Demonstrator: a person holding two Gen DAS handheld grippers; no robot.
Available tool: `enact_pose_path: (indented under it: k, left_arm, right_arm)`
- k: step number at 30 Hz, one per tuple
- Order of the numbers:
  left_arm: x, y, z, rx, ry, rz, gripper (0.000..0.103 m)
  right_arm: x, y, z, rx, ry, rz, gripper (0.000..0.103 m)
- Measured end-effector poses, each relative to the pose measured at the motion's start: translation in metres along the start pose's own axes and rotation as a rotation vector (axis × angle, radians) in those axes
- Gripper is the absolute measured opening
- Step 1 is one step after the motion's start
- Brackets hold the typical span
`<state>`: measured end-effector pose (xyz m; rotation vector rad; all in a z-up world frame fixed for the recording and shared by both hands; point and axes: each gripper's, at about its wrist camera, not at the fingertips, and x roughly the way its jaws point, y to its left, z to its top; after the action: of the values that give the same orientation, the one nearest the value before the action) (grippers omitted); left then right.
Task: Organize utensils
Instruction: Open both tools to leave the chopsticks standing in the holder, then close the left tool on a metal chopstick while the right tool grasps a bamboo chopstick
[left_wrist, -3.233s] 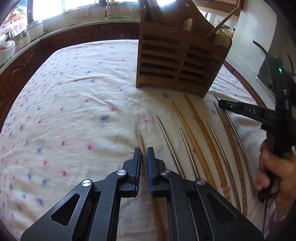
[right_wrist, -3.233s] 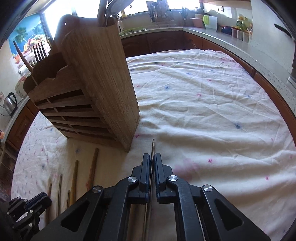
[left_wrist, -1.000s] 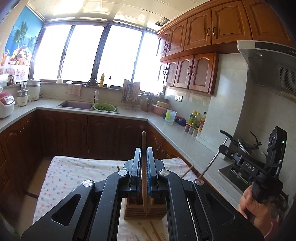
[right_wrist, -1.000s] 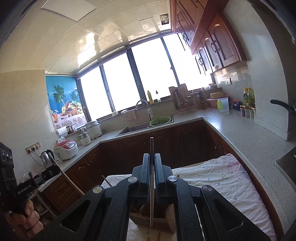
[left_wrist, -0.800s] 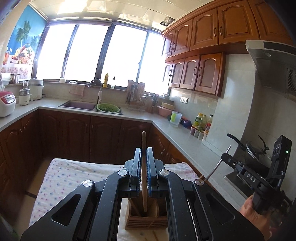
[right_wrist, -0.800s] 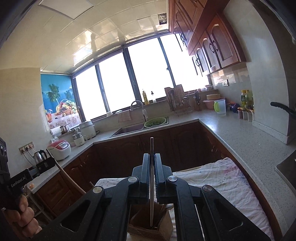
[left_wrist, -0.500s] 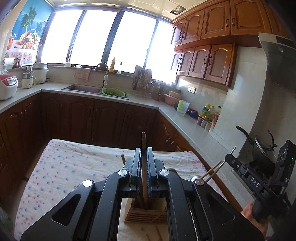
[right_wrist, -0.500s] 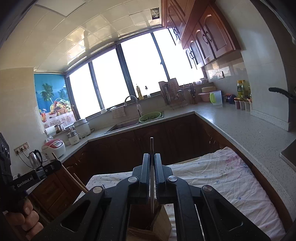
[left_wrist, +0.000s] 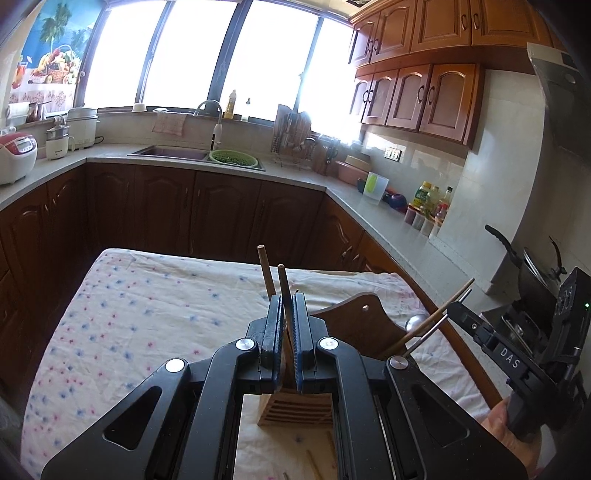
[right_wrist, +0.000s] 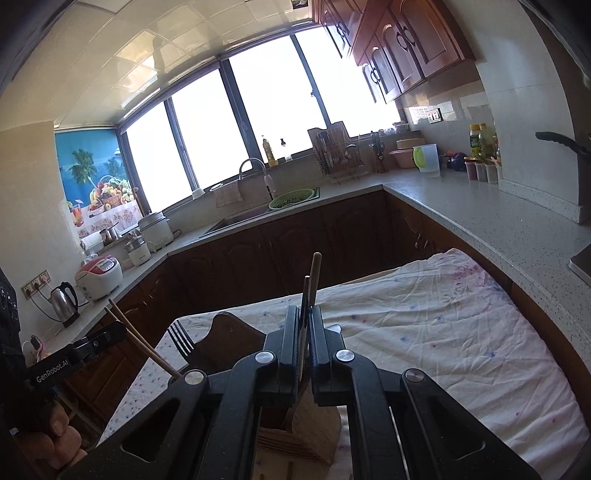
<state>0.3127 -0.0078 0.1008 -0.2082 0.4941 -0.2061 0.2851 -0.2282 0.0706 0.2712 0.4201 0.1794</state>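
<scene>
We hold the left gripper (left_wrist: 287, 328) clamped narrow on a wooden chopstick (left_wrist: 283, 286), which stands nearly upright between the jaws with its tip above them. Directly below and ahead of these jaws sits the wooden utensil holder (left_wrist: 295, 409) on the floral tablecloth (left_wrist: 147, 314). A second wooden stick (left_wrist: 265, 269) rises just left of the held one; whether they touch, we cannot tell. To the right of the left gripper, our right gripper (left_wrist: 448, 308) shows side-on with a thin stick in its tip.

In the right wrist view, the right gripper (right_wrist: 303, 332) is closed on a thin dark chopstick (right_wrist: 304, 295), upright above the holder (right_wrist: 306, 428). A fork (right_wrist: 181, 341) stands in the holder to the left of this gripper, and the left gripper (right_wrist: 118, 330) is further left.
</scene>
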Motion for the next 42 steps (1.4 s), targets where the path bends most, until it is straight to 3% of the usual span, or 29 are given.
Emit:
enact_pose_path:
  k: [7, 9, 12, 14, 15, 18, 20, 22, 28, 42]
  left_arm:
    - [0.0, 0.002, 0.002, -0.012, 0.009, -0.022, 0.004]
    - [-0.002, 0.001, 0.003, -0.012, 0.018, -0.032, 0.006]
    - [-0.01, 0.0, 0.005, -0.009, 0.002, -0.03, 0.015]
    - [-0.019, 0.0, 0.006, -0.016, -0.019, -0.031, 0.019]
    - [-0.023, 0.0, 0.007, -0.02, -0.027, -0.032, 0.023]
    - [-0.038, 0.001, 0.009, -0.032, -0.058, -0.015, 0.049]
    - [-0.048, 0.003, 0.007, -0.037, -0.078, 0.007, 0.063]
    - [-0.059, 0.006, 0.002, -0.043, -0.094, 0.029, 0.077]
    - [-0.078, 0.018, -0.027, -0.067, -0.065, 0.056, 0.082]
    - [-0.096, 0.029, -0.122, -0.116, 0.108, 0.104, 0.082]
  right_arm:
    - [0.002, -0.002, 0.001, 0.014, 0.013, 0.003, 0.006]
    - [0.003, -0.004, 0.0, 0.026, 0.022, 0.013, 0.01]
    - [-0.002, -0.005, 0.002, 0.04, 0.015, 0.026, 0.019]
    - [-0.009, -0.004, 0.004, 0.049, -0.003, 0.035, 0.037]
    - [-0.014, -0.004, 0.006, 0.053, -0.015, 0.04, 0.041]
    - [-0.029, -0.004, 0.012, 0.069, -0.048, 0.054, 0.057]
    - [-0.04, -0.006, 0.016, 0.089, -0.076, 0.071, 0.088]
    - [-0.053, -0.007, 0.017, 0.099, -0.109, 0.084, 0.095]
    - [-0.083, -0.008, 0.004, 0.091, -0.117, 0.084, 0.096]
    - [-0.123, -0.034, -0.081, 0.12, 0.013, -0.01, 0.097]
